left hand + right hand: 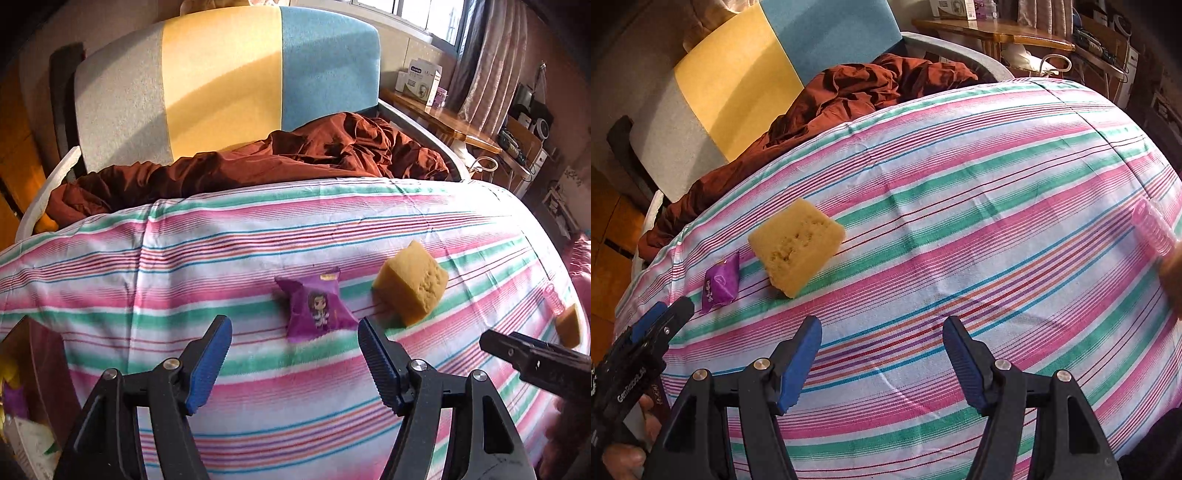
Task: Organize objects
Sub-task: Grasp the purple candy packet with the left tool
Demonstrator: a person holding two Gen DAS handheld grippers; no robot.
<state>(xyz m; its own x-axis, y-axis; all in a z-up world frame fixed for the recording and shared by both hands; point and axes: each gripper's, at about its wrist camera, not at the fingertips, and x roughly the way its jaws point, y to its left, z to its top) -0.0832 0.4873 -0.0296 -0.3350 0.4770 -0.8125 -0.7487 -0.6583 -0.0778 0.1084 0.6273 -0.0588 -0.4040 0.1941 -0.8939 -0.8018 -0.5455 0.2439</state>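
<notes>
Ahead, both grippers (294,341) (882,341) gape empty; purple cartoon-printed packet (316,304) lies crinkled.

A bed (229,266) covered by a sheet (960,192) striped pink, green and white fills the middle and lower part of both views. On it, at centre of the left wrist view, lies a purple packet (316,304), with a yellow sponge (412,282) just right of it, apart. At the right edge a second sponge (569,328) sits beside a pink ribbed thing (553,300), blurred. A crumpled brown cloth (258,162) lies along the sheet's far edge, upper centre. In the right wrist view, packet and sponge sit at middle left.
</notes>
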